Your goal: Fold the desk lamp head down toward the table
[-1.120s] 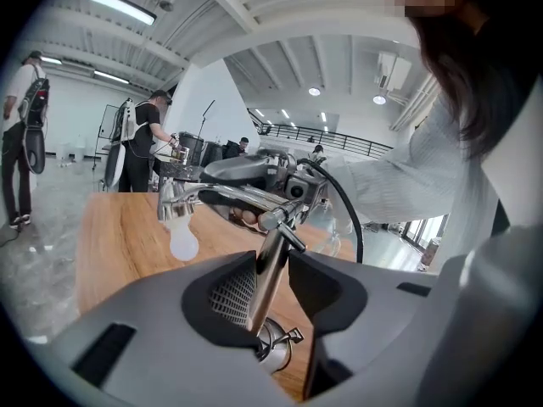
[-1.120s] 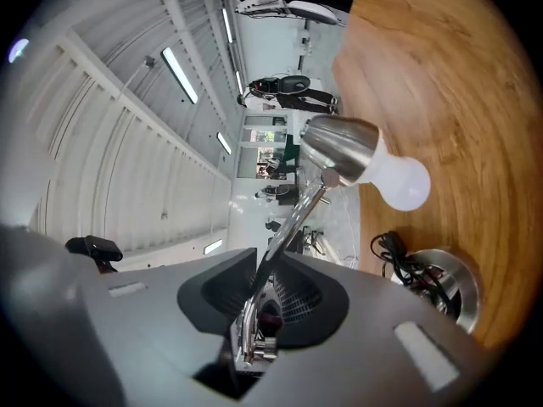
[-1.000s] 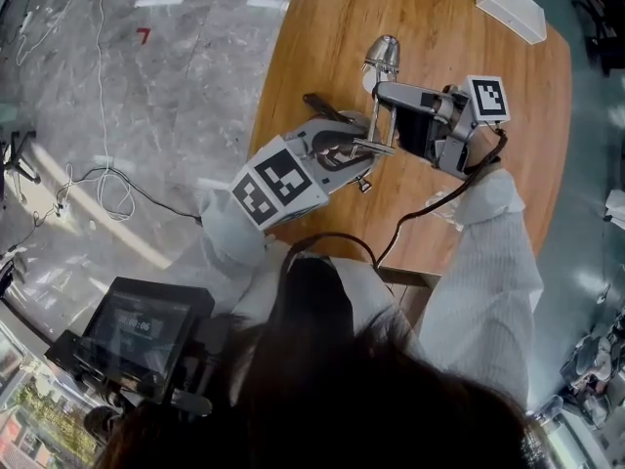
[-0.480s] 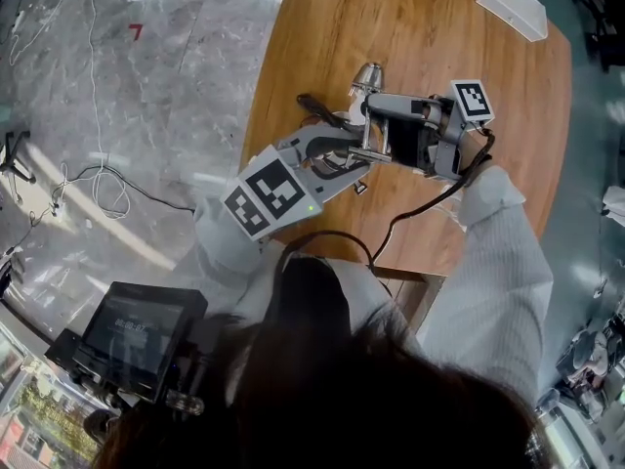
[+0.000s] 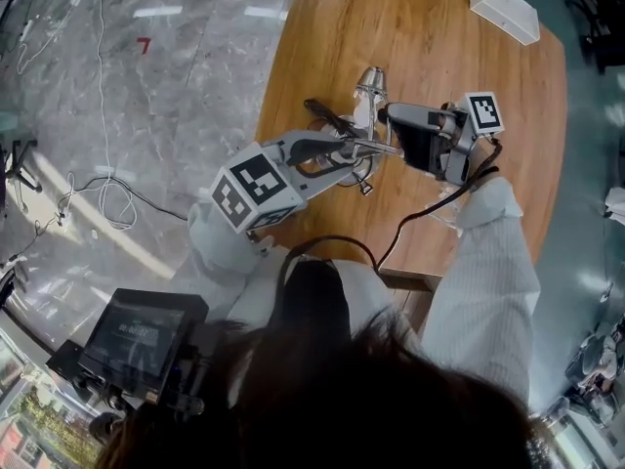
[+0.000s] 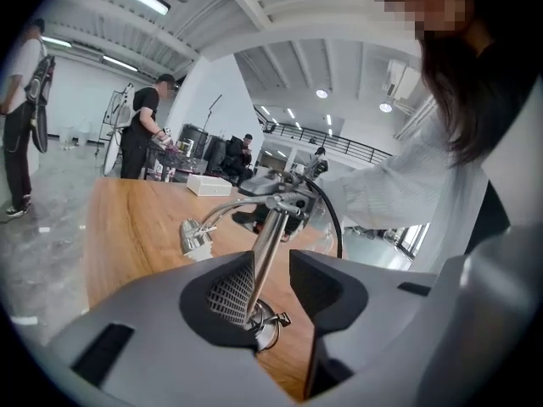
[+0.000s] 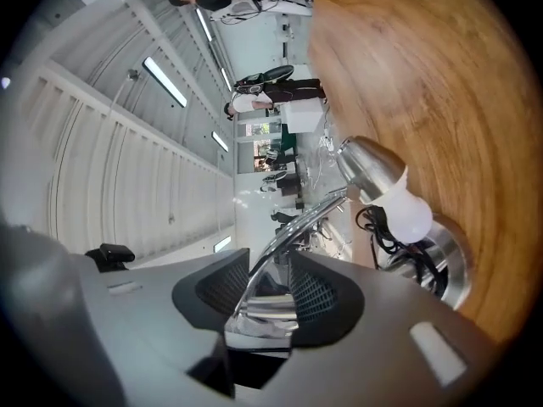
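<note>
The fold looks all but done, and the step in hand reads as letting go. The lamp head [image 5: 371, 78] hangs low over the table [image 5: 439, 27], its white bulb [image 7: 407, 214] close above the chrome base [image 7: 445, 265], though whether it touches anything I cannot tell.

The right gripper [image 7: 270, 265] points across the table with the lamp's curved upper arm [image 7: 297, 223] running between its fingers. Those fingers are opening, and a sliver of gap shows on either side of the arm. The left gripper [image 6: 271, 265] straddles the upright post [image 6: 270, 236]. Its fingers stand apart, with the post leaning on one pad and clear space before the other (a steadying brace rather than a clamp).

Next, as I judge it, the right gripper should back straight off along the arm so it does not drag the head up again. The left should stay at the post until the lamp sits still.

As for containers, there is only a white box [image 5: 503, 6] at the table's far corner, well apart from the lamp, and its contents cannot be seen.
</note>
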